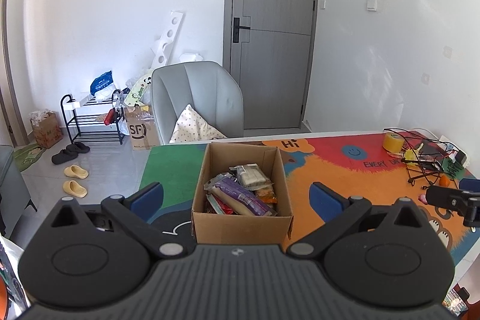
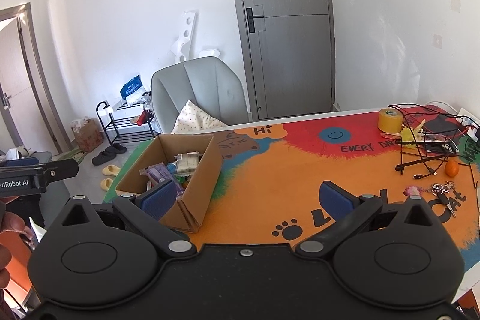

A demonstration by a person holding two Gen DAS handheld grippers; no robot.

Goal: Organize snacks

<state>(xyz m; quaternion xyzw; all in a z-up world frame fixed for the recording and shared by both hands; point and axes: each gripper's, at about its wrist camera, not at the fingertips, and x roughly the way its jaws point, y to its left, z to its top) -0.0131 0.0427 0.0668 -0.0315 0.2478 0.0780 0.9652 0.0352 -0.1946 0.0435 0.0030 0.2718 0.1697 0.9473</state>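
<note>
An open cardboard box [image 1: 240, 225] [image 2: 198, 170] stands on a colourful cartoon mat. Several snack packets lie inside it, among them a purple packet [image 1: 240, 195] [image 2: 157, 173] and a pack of pale bars [image 1: 250, 174] [image 2: 187, 161]. My left gripper [image 1: 237, 197] is open, its blue pads spread wide on either side of the box, above and in front of it. My right gripper [image 2: 249, 198] is open too, with nothing between its pads; its left pad [image 2: 159, 197] overlaps the box's near corner in the view. The right gripper's body [image 1: 450, 198] shows at the left wrist view's right edge.
A yellow tape roll [image 2: 389, 119], tangled black cables [image 2: 426, 137], a small orange [image 2: 451, 168] and keys [image 2: 441, 189] lie at the mat's far right. A grey chair [image 1: 198, 98] with a cushion stands behind the table. A shoe rack, boxes and slippers are on the floor to the left.
</note>
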